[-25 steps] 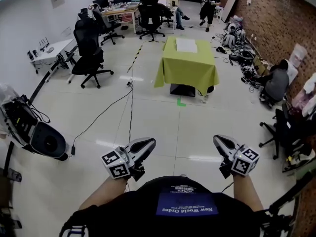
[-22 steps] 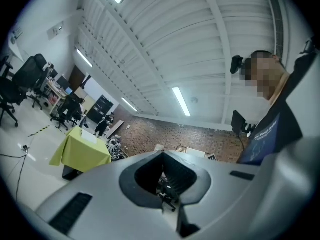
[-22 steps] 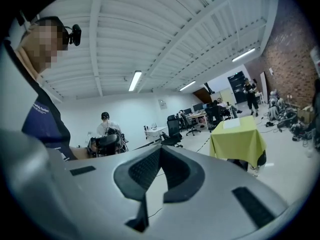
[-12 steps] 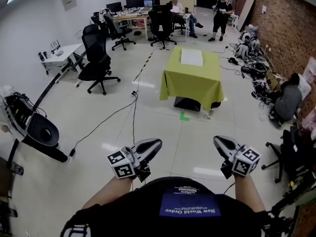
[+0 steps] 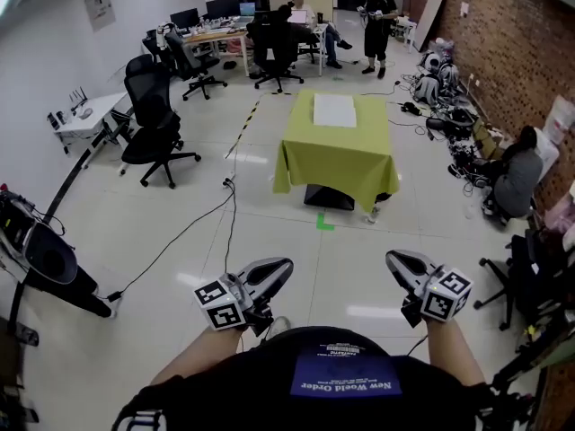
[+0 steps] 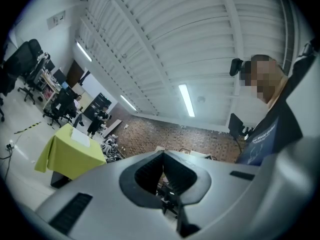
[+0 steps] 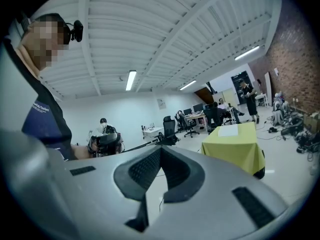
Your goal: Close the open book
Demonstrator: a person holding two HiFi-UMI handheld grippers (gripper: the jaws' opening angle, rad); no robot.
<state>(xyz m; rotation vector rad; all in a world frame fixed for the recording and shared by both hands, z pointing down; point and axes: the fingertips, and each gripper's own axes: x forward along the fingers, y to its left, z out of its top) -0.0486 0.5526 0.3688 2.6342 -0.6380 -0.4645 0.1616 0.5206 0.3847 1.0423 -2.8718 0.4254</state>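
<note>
The open book (image 5: 335, 109) lies flat, its white pages up, on a table under a yellow-green cloth (image 5: 332, 160) far ahead across the floor. My left gripper (image 5: 286, 266) and right gripper (image 5: 393, 259) hover close to my body, well short of the table, both shut with nothing between the jaws. In the left gripper view the book (image 6: 80, 138) and table (image 6: 67, 156) sit at the left, beyond the left gripper (image 6: 162, 153). The right gripper view has the book (image 7: 229, 131) and table (image 7: 235, 149) to the right of the right gripper (image 7: 160, 149).
A black cable (image 5: 202, 227) runs over the pale floor at the left. Black office chairs (image 5: 148, 124) and desks stand at the left and back. A green tape mark (image 5: 324, 222) lies before the table. A person (image 5: 518, 173) crouches by clutter at the brick wall on the right.
The table and book have come slightly nearer and larger in the head view. Both grippers keep the same pose before my body and stay shut.
</note>
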